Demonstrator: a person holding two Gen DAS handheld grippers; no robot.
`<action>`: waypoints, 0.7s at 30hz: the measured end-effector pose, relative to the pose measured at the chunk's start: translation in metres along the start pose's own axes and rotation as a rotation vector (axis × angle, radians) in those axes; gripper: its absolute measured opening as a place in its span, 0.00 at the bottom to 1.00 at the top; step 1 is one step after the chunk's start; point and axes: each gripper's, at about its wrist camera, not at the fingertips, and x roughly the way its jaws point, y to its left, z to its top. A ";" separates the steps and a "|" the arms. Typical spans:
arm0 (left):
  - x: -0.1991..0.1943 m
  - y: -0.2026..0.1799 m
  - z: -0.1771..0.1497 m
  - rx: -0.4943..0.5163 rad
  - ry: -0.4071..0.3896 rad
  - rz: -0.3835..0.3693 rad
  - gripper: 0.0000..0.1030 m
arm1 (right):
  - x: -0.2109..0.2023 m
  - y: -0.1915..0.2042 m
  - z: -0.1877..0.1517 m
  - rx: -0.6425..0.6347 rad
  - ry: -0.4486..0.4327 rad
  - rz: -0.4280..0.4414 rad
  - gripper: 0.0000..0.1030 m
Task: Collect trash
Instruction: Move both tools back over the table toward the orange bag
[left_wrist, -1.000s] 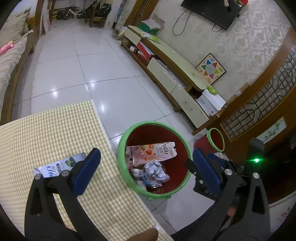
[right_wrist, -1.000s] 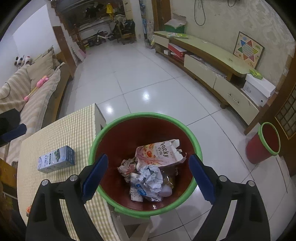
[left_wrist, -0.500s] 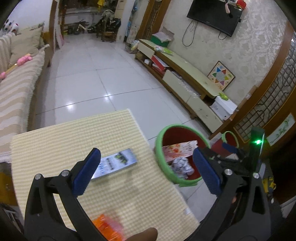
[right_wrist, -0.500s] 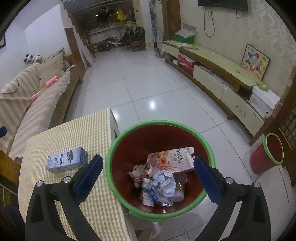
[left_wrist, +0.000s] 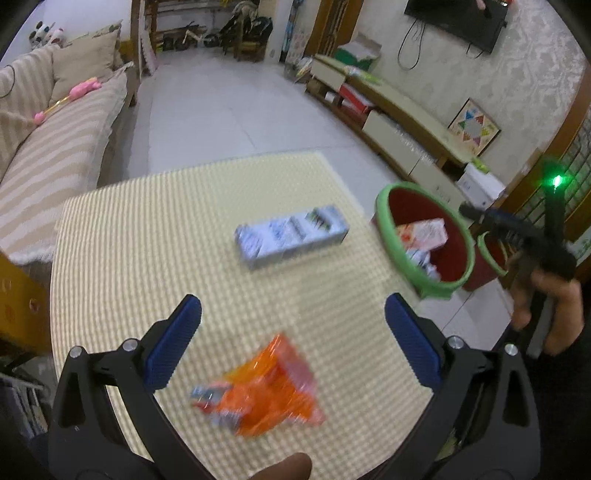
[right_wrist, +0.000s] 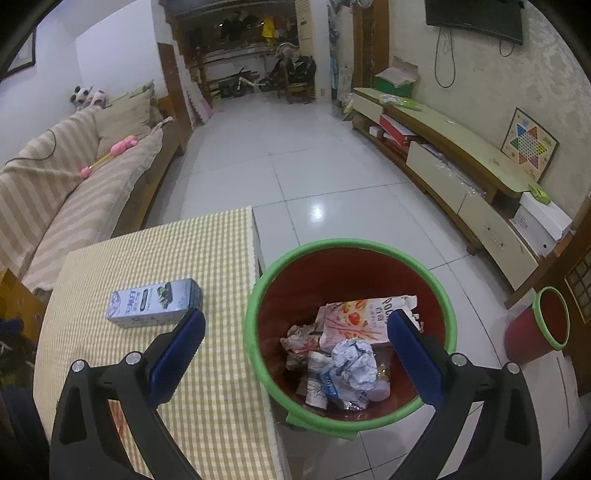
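A red bin with a green rim stands on the floor by the table's right edge, holding a Pocky box, crumpled paper and other scraps. My right gripper hangs open and empty above the bin's near left rim. On the checked tablecloth lies a blue-white carton. An orange wrapper lies blurred at the near edge. My left gripper is open over the table, just beyond the wrapper, with nothing between its pads.
A hand holding the right gripper shows at the right. A second small red bin stands near a wooden screen. A striped sofa runs along the left, a low TV cabinet along the right, with tiled floor between.
My left gripper has swung left from over the bin to over the table, bringing the carton and the orange wrapper into view. The right gripper drifted slightly left, and its jaws spread a little wider.
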 end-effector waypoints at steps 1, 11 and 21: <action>0.001 0.003 -0.008 -0.004 0.009 0.000 0.95 | 0.002 0.002 -0.001 -0.005 0.005 -0.001 0.93; 0.035 0.019 -0.063 0.065 0.181 0.023 0.95 | 0.008 0.025 -0.009 -0.058 0.031 0.016 0.93; 0.076 0.021 -0.086 0.161 0.297 0.086 0.95 | 0.015 0.039 -0.017 -0.108 0.068 0.041 0.93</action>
